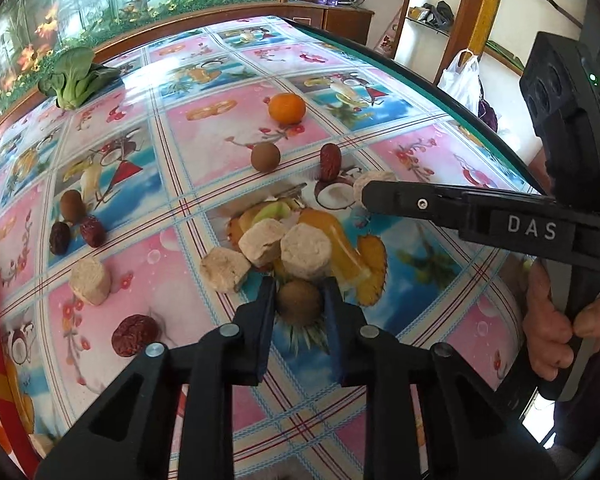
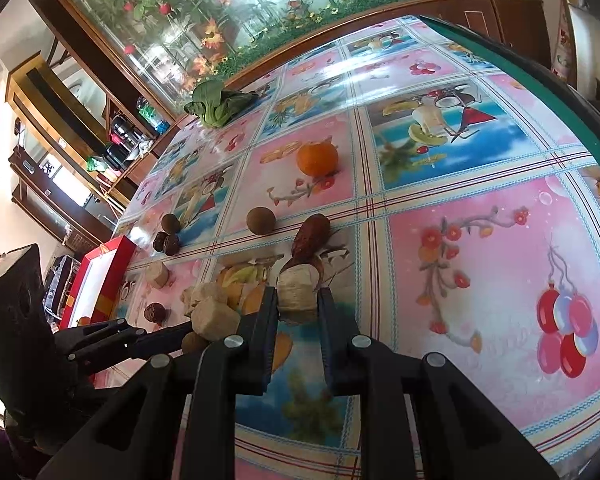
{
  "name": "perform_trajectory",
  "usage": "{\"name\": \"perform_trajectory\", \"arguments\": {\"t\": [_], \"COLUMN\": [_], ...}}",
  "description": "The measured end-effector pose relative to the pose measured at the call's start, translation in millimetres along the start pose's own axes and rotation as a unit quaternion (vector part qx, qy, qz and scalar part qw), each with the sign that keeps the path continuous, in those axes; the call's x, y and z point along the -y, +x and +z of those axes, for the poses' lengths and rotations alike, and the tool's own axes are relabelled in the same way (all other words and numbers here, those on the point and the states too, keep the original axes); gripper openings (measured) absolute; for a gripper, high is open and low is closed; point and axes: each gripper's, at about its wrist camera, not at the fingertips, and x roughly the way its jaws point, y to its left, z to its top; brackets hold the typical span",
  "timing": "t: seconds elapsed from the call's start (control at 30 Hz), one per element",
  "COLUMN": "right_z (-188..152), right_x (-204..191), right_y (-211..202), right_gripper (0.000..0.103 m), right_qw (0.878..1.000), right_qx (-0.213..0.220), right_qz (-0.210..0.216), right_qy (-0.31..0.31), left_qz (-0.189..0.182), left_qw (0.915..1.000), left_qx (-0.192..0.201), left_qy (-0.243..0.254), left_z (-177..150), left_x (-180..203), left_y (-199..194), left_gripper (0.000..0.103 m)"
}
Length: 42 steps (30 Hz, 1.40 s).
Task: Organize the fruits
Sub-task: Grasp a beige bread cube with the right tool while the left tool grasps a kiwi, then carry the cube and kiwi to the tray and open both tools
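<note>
Left gripper fingers clamp a round brown fruit; right gripper fingers clamp a pale chunk. Either could slip when lifted.

You are in a home, a dining or living room by the look of it. The surface wears a glossy plastic cloth printed with fruit, drinks and blossom squares. Behind it stands a dark wood cabinet with a glass panel painted with bamboo and flowers. Open wooden shelves to one side hold bottles and household clutter. A white plastic bag hangs by a doorway. A bok choy lies at the far edge.
</note>
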Motion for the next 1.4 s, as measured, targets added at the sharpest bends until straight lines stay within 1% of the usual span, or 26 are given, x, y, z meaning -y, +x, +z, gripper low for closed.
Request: {"name": "perform_trajectory", "arguments": {"t": [0.1,0.23,0.3,0.37,0.47,0.53,0.6,0.7,0.77,0.83,0.9,0.97,1.0,1.03,1.07,1.13,1.2,1.23,1.27,1.33,1.4], "right_z": [0,-2,-3,-7,-14,-19,-23,-28,-31,-36,-41,-46,-48,-49,-49,-52,-53,-54,-55,-58,-61], "right_x": [-2,-8,-13,-22,-47,-68,-95,-136,-158,-185,-210,-232,-243,-254,-267,-289,-307,-318,-324,-338,-347], "right_y": [0,1,-3,-10,-11,-7,-3,8,18,34,48,61,67,75,84,96,108,116,121,135,148], "right_gripper": [0.018,0.018,0.018,0.018,0.018,0.018,0.018,0.018,0.018,0.018,0.018,0.018,0.018,0.018,0.018,0.018,0.018,0.018,0.018,0.018,0.018], "right_qw": [1.000,1.000,0.999,0.996,0.991,0.988,0.986,0.981,0.979,0.974,0.968,0.962,0.960,0.958,0.955,0.952,0.947,0.944,0.943,0.940,0.938], "right_qx": [0.003,0.006,0.021,0.046,0.069,0.074,0.075,0.062,0.048,0.025,0.012,-0.001,-0.007,-0.014,-0.024,-0.033,-0.038,-0.042,-0.045,-0.060,-0.073], "right_qz": [-0.003,-0.028,-0.044,-0.062,-0.085,-0.083,-0.068,-0.031,-0.008,0.017,0.031,0.043,0.051,0.059,0.067,0.077,0.083,0.086,0.089,0.099,0.100], "right_qy": [-0.004,-0.013,-0.024,-0.035,-0.073,-0.105,-0.136,-0.180,-0.200,-0.223,-0.248,-0.268,-0.275,-0.282,-0.287,-0.296,-0.309,-0.315,-0.318,-0.321,-0.323], "left_qz": [0.005,0.022,0.028,0.044,0.071,0.086,0.099,0.118,0.137,0.158,0.181,0.209,0.219,0.233,0.249,0.272,0.290,0.295,0.304,0.318,0.328], "left_qw": [1.0000,0.9994,0.9988,0.9972,0.9936,0.9897,0.9861,0.9789,0.9725,0.9659,0.9578,0.9466,0.9426,0.9372,0.9298,0.9190,0.9084,0.9047,0.8987,0.8908,0.8873], "left_qx": [0.003,0.018,0.028,0.049,0.075,0.096,0.110,0.128,0.140,0.150,0.159,0.169,0.171,0.171,0.172,0.169,0.163,0.161,0.158,0.152,0.141], "left_qy": [-0.005,-0.018,-0.030,-0.033,-0.046,-0.062,-0.075,-0.106,-0.127,-0.140,-0.157,-0.178,-0.186,-0.195,-0.210,-0.230,-0.253,-0.262,-0.274,-0.287,-0.292], "left_z": [-2,-8,-10,-14,-22,-28,-33,-43,-51,-59,-70,-83,-89,-95,-104,-117,-129,-134,-141,-151,-158], "left_x": [-2,-10,-17,-22,-33,-44,-54,-74,-90,-104,-121,-142,-150,-160,-173,-193,-213,-221,-232,-247,-258], "left_y": [-2,-12,-21,-36,-57,-74,-87,-109,-124,-137,-152,-166,-171,-176,-182,-189,-194,-196,-199,-203,-201], "left_gripper": [0.025,0.025,0.025,0.025,0.025,0.025,0.025,0.025,0.025,0.025,0.025,0.025,0.025,0.025,0.025,0.025,0.025,0.025,0.025,0.025,0.025]}}
